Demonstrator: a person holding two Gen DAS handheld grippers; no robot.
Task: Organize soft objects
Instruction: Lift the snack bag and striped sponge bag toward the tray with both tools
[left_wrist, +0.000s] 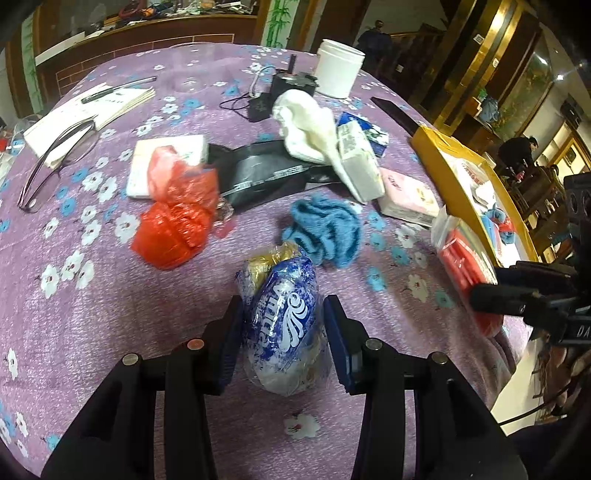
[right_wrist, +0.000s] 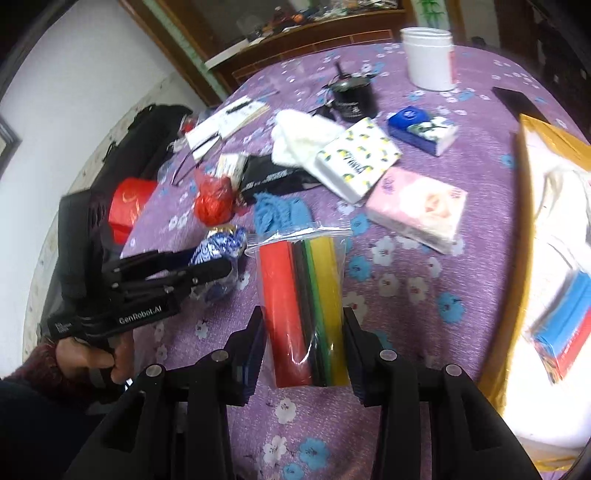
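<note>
Clutter everywhere on this tabletop (left_wrist: 110, 302), which has a purple cloth with blue and white flowers on it. Left gripper (left_wrist: 282, 334) has its fingers pinching a blue-and-white plastic bag (left_wrist: 284, 314) with something gold-wrapped at the far end; both pads look pressed against the bag's sides, and the bag sits at the near edge of the tabletop. Right gripper (right_wrist: 304, 350) is clamped on a clear zip bag of coloured sheets (right_wrist: 306, 306) (red, black, green, yellow), fingers squeezing it from both sides, and it seems lifted a bit off the cloth, though I can't be sure. From the right wrist view you can see the person's hand (right_wrist: 92, 358) holding the left gripper's handle. Just past the blue-and-white bag there's a blue knitted thing (left_wrist: 325, 229), and off to the left of that a crumpled red plastic bag (left_wrist: 173, 221). Further back: a white fluffy cloth (left_wrist: 306, 125) draped over a black pouch (left_wrist: 266, 173), a lemon-print tissue pack (right_wrist: 358, 158), a pink tissue pack (right_wrist: 417, 210) and a white jar (left_wrist: 340, 68). Yellow box (left_wrist: 461, 166) sits at the right edge with some stuff already in it.
</note>
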